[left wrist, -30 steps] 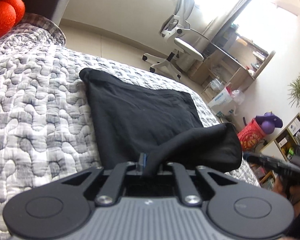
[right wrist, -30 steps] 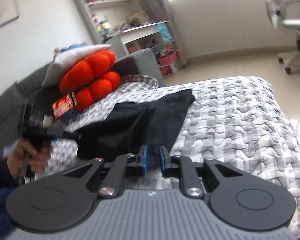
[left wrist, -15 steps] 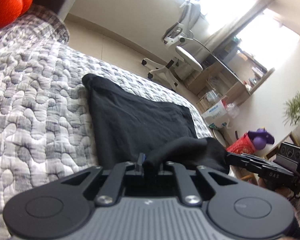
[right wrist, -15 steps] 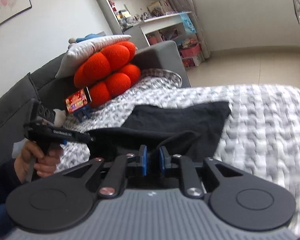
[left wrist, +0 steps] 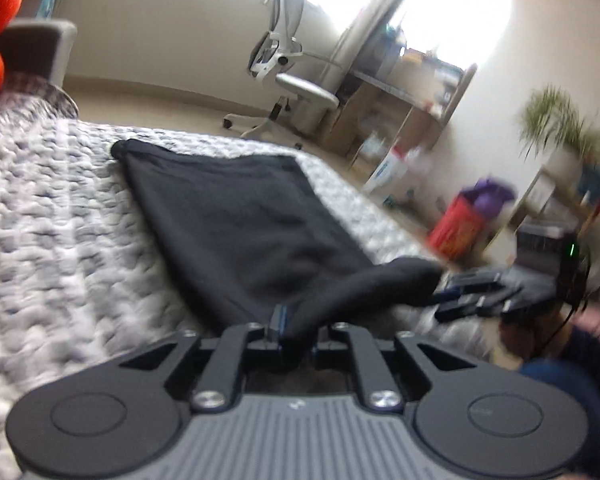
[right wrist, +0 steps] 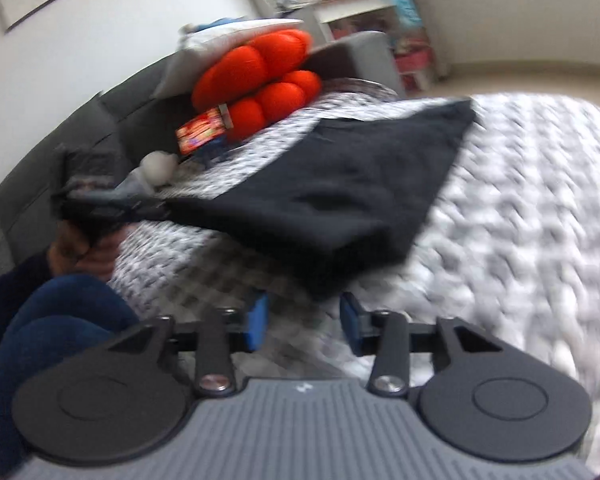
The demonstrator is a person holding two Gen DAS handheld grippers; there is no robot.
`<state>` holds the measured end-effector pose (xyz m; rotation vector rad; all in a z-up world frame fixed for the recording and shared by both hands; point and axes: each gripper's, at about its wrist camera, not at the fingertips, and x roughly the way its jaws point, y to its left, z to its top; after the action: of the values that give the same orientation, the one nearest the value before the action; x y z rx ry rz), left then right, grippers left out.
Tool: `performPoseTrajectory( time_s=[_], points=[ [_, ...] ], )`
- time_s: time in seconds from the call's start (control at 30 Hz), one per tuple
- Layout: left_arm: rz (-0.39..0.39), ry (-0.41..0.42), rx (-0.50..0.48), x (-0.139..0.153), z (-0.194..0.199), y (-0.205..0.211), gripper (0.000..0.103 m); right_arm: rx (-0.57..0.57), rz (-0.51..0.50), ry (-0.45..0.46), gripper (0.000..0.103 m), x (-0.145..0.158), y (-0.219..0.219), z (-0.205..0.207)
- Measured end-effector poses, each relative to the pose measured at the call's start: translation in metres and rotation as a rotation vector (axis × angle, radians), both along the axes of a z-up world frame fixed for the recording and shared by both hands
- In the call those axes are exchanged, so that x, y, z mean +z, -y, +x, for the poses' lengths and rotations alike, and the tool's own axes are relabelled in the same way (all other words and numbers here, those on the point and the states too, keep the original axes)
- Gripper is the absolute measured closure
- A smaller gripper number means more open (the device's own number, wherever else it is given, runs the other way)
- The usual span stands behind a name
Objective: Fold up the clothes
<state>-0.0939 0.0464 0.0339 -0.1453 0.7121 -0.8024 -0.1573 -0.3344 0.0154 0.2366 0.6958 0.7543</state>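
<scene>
Jaws on the left gripper are pinched tight on a bunched fold of the black cloth, and they were holding it the same way a second ago. From the left wrist view, the cloth lies flat on the grey and white quilt of the bed and reaches toward the bed's far edge, with one thick roll lifted up from the near end into the gripper. The right gripper shows at the right side of this view, just beside the end of that roll, and the picture is blurry there. Half a second ago the roll ran right up to that gripper; now its tip hangs free. A white chair stands on the floor past the far edge of the bed. From the right wrist view, the right gripper has its blue pads wide apart with nothing between them. Half a second ago they were close together on the cloth, so it has let go. The black cloth lies folded on the quilt, just past the open pads, near the bed's near edge. On the left, a hand holds the left gripper, which touches the cloth's left end. Orange cushions sit at the bed's far corner.
</scene>
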Motion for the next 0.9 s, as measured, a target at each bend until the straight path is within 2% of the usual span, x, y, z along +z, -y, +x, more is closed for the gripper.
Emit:
performPoseTrajectory(
  time_s=[0.13, 0.33, 0.6, 0.67, 0.77, 0.83, 0.9],
  points=[
    [-0.002, -0.003, 0.016, 0.004, -0.008, -0.007, 0.091, -0.037, 0.059, 0.005, 0.056, -0.003, 0.004, 0.002],
    [0.010, -0.010, 0.065, 0.001, -0.018, -0.021, 0.087, 0.049, -0.037, 0.110, 0.056, 0.011, -0.019, 0.001],
    [0.039, 0.020, 0.038, 0.004, -0.025, -0.019, 0.086, 0.163, -0.164, 0.250, 0.052, 0.029, -0.051, 0.001],
    [0.049, 0.022, 0.033, 0.006, -0.026, -0.018, 0.087, 0.200, -0.172, 0.252, 0.050, 0.028, -0.056, 0.005],
    [0.082, 0.029, 0.033, 0.012, -0.029, -0.018, 0.086, 0.274, -0.236, 0.268, 0.049, 0.024, -0.065, 0.006],
    [0.084, 0.031, 0.041, 0.016, -0.032, -0.022, 0.086, 0.311, -0.282, 0.277, 0.049, 0.021, -0.070, 0.006],
    [0.073, 0.037, 0.055, 0.020, -0.034, -0.025, 0.085, 0.328, -0.281, 0.274, 0.048, 0.017, -0.073, 0.008]
  ],
)
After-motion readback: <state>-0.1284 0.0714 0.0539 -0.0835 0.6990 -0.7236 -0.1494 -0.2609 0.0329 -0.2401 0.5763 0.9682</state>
